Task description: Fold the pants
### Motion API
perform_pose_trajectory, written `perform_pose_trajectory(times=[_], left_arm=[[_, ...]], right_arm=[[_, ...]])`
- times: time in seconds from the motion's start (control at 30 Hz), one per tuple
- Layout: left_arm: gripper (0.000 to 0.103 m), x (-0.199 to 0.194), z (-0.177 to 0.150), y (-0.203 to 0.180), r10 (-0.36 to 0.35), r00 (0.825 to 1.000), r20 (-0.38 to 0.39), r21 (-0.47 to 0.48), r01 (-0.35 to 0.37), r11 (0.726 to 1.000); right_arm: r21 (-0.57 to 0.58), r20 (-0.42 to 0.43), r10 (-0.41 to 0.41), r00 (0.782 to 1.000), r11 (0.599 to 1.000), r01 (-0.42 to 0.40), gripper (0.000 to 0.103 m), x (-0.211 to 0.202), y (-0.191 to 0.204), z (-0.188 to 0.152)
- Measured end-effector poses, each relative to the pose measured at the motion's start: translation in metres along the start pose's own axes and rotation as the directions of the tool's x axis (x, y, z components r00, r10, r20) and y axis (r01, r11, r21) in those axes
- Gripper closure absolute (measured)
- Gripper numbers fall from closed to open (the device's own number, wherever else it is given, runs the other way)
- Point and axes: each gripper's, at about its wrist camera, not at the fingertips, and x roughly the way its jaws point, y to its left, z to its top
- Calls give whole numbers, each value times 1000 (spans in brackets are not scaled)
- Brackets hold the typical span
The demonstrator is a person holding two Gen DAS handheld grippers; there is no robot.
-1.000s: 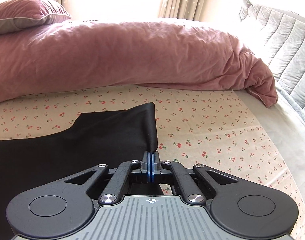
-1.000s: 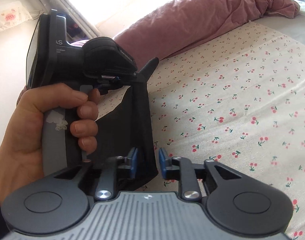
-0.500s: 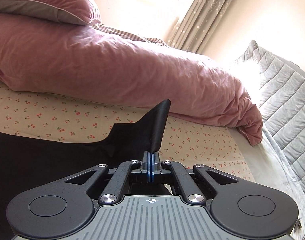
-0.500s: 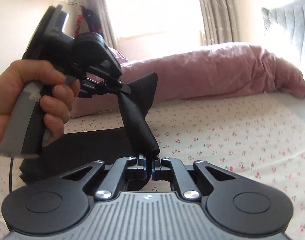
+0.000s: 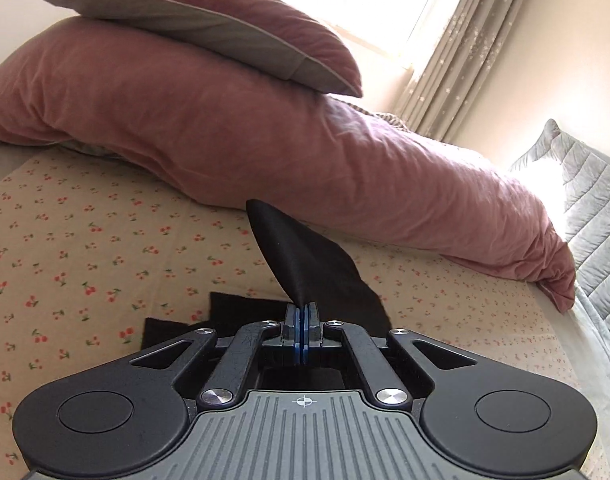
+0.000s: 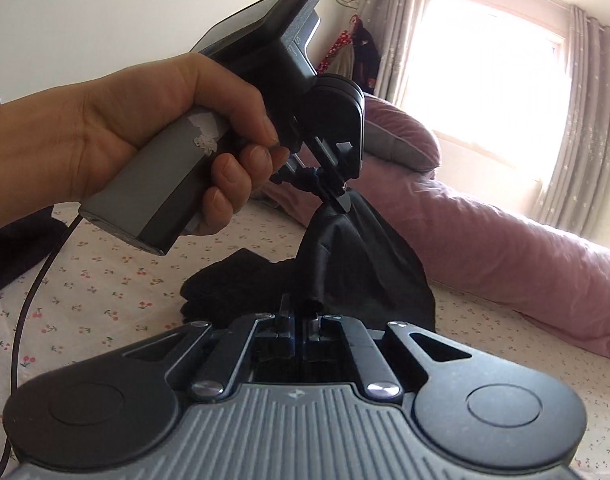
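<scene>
Pants (image 5: 305, 264) rising higher off the bed (image 5: 89, 240)

Left hand-held gripper (image 5: 304, 312) is clamping a pant edge; right hand-held gripper (image 6: 301, 320) is pinching the bunched fabric beside it.

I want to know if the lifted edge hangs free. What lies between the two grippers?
In the right wrist view, only a taut span of the black pants runs from the left gripper down to the right gripper.

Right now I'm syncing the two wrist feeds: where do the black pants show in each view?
Left wrist: black pants at lower centre, rising as a peak from the left gripper.
Right wrist: centre, hanging between the left gripper above and the right gripper below.
Shared landmark: pink duvet behind them.
</scene>
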Motion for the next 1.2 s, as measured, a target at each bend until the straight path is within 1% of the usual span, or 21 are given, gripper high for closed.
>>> perform_pose_trajectory(times=[0.07,0.17,0.3,0.33,0.37,0.43,0.5,0.53,0.57,0.6,0.63,0.7,0.73,0.77,0.87,0.9,1.0,1.03,1.07,1.13,1.2], left_arm=[[103,10,-10,30,37,999,-30,-27,-38,999],[103,23,-26,64,63,996,-65,-61,-67,996],[102,23,-40,82,38,998,-45,-88,-42,995],[101,23,-41,82,39,998,-39,-83,-42,996],[96,23,-43,82,47,998,-34,-73,-50,996],[95,21,-45,81,54,998,-24,-63,-55,996],[93,14,-44,84,34,999,-14,-95,-36,995],[93,10,-44,87,18,1000,-8,-124,-19,992],[93,6,-43,89,5,1000,0,-148,-5,989],[93,1,-42,91,-1,1000,9,-165,3,986],[93,-3,-40,92,-3,1000,16,-168,6,986],[93,-11,-39,90,-17,999,38,-154,23,988],[93,-12,-39,89,-23,999,34,-144,28,989],[93,-12,-39,89,-22,999,29,-143,26,989],[93,-9,-42,93,-34,999,10,-157,35,987],[93,-6,-45,93,-29,1000,-1,-157,28,987],[93,-3,-47,94,-28,999,-18,-162,25,986],[93,-5,-46,94,-31,999,-12,-167,29,986],[93,-7,-45,95,-34,999,-5,-169,32,985],[93,-12,-43,97,-34,999,8,-164,35,986],[93,-13,-44,100,-30,1000,-1,-170,29,985]], right_arm=[[-22,-46,40,998,999,-41,103,25,17,-2],[-54,-115,68,991,996,-74,103,37,47,-14],[-80,-158,78,984,993,-92,103,34,59,-20],[-77,-166,82,983,992,-96,103,36,59,-21],[-67,-174,87,981,993,-99,102,37,59,-21],[-43,-190,96,977,993,-106,101,40,57,-20],[-18,-202,121,972,992,-127,91,41,56,-17],[-2,-202,144,969,989,-147,80,42,55,-16],[20,-194,171,966,985,-170,75,42,54,-16],[64,-178,213,961,977,-205,75,39,50,-15],[121,-160,254,954,964,-237,75,37,45,-14],[287,-124,322,939,917,-276,77,37,26,-14],[356,-112,339,934,891,-281,82,39,18,-15],[393,-113,350,930,875,-282,86,43,14,-16],[404,-148,360,921,872,-276,88,51,15,-18],[410,-144,367,919,867,-282,88,50,14,-18],[459,-131,395,909,837,-298,90,51,5,-17],[464,-135,394,909,836,-294,93,54,5,-17],[463,-139,396,908,836,-293,94,56,7,-16],[462,-139,404,904,834,-302,94,60,13,-15],[449,-156,403,902,842,-298,93,64,20,-16]])
